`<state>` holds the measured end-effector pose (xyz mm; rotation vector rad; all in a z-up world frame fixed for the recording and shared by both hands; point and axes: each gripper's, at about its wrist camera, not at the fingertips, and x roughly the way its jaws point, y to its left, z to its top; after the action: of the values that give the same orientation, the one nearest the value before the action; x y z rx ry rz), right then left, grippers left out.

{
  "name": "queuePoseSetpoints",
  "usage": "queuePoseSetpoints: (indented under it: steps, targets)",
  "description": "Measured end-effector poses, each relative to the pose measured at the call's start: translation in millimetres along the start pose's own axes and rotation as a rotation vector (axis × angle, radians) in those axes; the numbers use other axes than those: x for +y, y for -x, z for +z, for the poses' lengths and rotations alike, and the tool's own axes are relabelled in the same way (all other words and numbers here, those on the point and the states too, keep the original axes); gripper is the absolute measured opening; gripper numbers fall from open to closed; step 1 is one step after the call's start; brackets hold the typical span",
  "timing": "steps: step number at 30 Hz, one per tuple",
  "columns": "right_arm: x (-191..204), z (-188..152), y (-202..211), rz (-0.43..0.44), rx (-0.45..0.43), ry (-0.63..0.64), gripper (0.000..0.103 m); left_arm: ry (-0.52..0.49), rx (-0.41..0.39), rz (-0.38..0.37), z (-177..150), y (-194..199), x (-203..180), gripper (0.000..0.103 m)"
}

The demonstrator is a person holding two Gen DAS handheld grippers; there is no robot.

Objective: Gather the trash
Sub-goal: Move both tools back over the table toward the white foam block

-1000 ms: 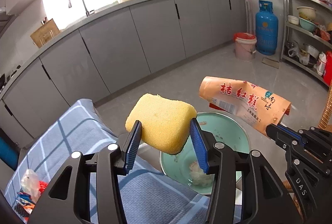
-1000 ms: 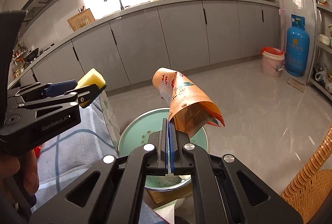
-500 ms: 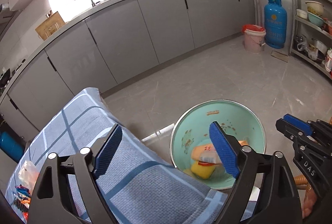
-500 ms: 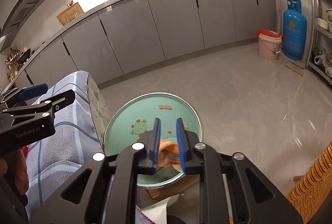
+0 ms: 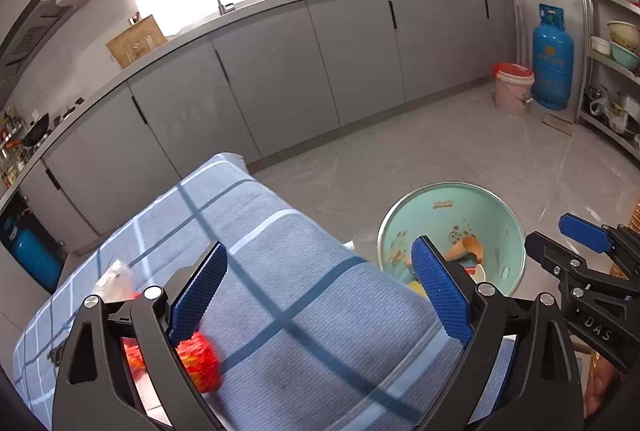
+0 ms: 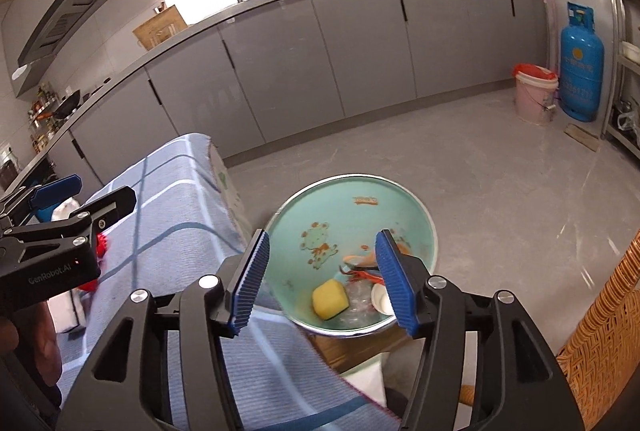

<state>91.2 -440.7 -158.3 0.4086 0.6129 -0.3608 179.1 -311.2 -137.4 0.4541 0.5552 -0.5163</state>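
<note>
Both loads have been dropped: the yellow sponge (image 6: 329, 299) and the orange snack wrapper (image 6: 362, 261) now lie in the mint-green metal basin (image 6: 416, 207) on the floor. A second ago each was clamped. Now the left gripper (image 5: 316, 295) and right gripper (image 6: 322, 279) hold nothing, fingers wide; red crumpled trash (image 5: 198, 361) waits on the blue checked table (image 5: 304, 271).

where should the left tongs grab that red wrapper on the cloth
The red wrapper lies crumpled on the blue cloth, just below the left tongs, which are open. Judging by its bunched, raised shape, come straight down from above and pinch across the puffed middle, not a flat edge.
</note>
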Motion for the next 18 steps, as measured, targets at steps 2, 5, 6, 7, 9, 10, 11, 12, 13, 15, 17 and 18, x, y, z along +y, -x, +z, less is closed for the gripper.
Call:
queuePoseSetpoints:
  steps: [2,5,6,7,9,10,11,12,13,15,17,18]
  targets:
    - [13.3,-0.5,2.4,0.016,0.002,0.022,0.059,0.012,-0.003,0.011,-5.7,8.5,9.4,0.092]
    - [32.1,-2.2,5.4,0.043,0.010,0.056,0.061,0.028,-0.004,0.029,-15.2,20.5,24.5,0.092]
    - [38.6,-3.0,6.5,0.052,0.013,0.067,0.061,0.033,-0.001,0.038,-20.6,25.9,31.5,0.092]
    - [45.0,-3.9,7.7,0.059,0.014,0.077,0.063,0.035,-0.002,0.045,-24.2,29.5,35.5,0.092]
    - [58.6,-6.1,10.0,0.074,0.018,0.095,0.066,0.036,-0.001,0.065,-33.5,37.1,45.1,0.092]
    - [66.1,-7.9,10.8,0.084,0.021,0.108,0.067,0.038,0.000,0.077,-38.3,41.4,51.3,0.092]
    - [73.3,-10.8,11.8,0.090,0.025,0.120,0.067,0.040,0.001,0.084,-41.2,43.8,56.2,0.092]
    - [79.2,-12.6,12.1,0.096,0.030,0.129,0.067,0.044,0.001,0.100,-46.8,47.9,64.0,0.092]
    - [86.0,-14.4,12.2,0.106,0.036,0.138,0.067,0.046,0.003,0.115,-51.8,51.0,70.6,0.092]
    - [99.4,-17.8,12.8,0.117,0.044,0.161,0.067,0.056,0.013,0.145,-61.7,56.0,84.8,0.092]
    - [111.7,-20.7,13.4,0.129,0.050,0.182,0.068,0.069,0.021,0.166,-69.0,60.0,96.1,0.092]
    - [117.2,-22.1,13.6,0.135,0.053,0.189,0.068,0.080,0.027,0.179,-73.9,62.3,104.3,0.092]
